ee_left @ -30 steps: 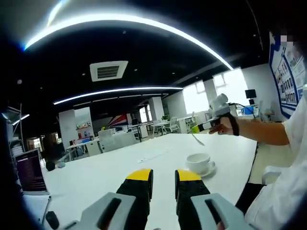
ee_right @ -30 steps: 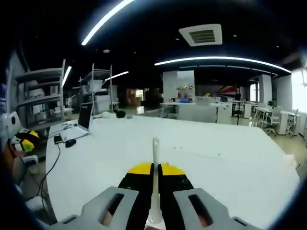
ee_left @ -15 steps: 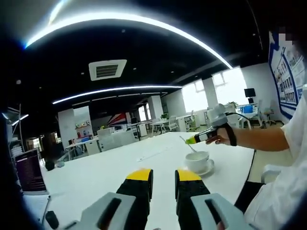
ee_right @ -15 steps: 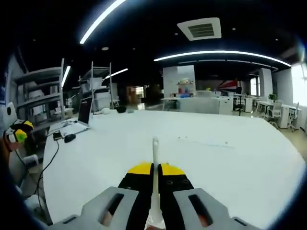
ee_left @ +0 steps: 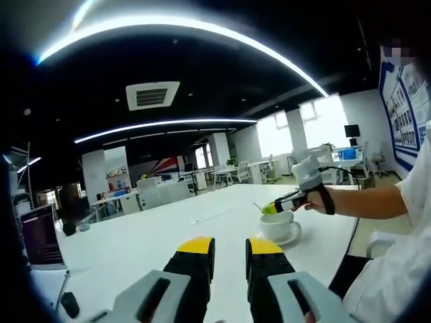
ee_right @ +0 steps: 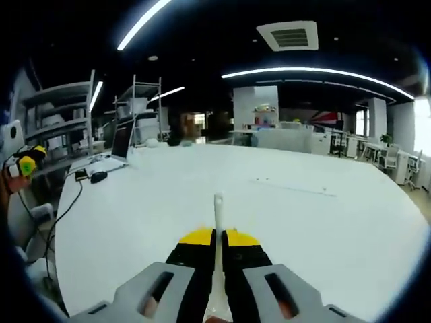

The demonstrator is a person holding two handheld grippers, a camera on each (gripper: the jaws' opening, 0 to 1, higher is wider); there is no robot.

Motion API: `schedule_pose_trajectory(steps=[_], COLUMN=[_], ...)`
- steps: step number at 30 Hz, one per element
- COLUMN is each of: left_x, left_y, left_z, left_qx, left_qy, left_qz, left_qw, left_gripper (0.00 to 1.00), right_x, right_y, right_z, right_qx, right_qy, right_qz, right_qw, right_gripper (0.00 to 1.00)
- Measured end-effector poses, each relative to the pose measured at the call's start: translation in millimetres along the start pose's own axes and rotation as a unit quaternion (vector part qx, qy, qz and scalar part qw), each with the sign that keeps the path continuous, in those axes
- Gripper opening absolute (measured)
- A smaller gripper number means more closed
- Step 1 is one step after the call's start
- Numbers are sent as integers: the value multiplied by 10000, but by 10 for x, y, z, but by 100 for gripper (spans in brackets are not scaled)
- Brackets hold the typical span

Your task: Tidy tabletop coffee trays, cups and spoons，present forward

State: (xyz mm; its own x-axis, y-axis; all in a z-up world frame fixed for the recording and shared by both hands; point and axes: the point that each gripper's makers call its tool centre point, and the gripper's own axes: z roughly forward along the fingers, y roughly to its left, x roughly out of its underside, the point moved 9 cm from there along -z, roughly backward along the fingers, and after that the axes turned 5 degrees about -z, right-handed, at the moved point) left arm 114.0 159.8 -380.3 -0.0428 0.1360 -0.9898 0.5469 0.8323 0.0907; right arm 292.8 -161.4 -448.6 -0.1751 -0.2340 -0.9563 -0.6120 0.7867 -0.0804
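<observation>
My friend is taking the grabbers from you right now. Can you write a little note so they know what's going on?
Right gripper: shut on a white spoon, whose handle pokes forward between the jaws. In the left gripper view it is held just above the white cup.
Left gripper: open, holding nothing, raised over the white table.
Things: the cup sits on its saucer near the table's right edge.
Done: spoon picked up and carried to the cup.
Left: put the spoon down by the cup, probably on the saucer, then present the set forward. I can't tell where any tray is.
</observation>
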Motion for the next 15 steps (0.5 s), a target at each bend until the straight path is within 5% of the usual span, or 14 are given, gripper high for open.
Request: schedule_pose_trajectory(steps=[15], left_x=[6], left_y=[-14], left_z=[23], left_qx=[14], left_qy=[-12], left_qz=[-23], left_qw=[10000], left_gripper=[20], right_x=[95], right_y=[81], right_z=[-1], right_qx=[-7], right_qy=[142], right_qz=[-257], right_qw=[9996], right_gripper=[5])
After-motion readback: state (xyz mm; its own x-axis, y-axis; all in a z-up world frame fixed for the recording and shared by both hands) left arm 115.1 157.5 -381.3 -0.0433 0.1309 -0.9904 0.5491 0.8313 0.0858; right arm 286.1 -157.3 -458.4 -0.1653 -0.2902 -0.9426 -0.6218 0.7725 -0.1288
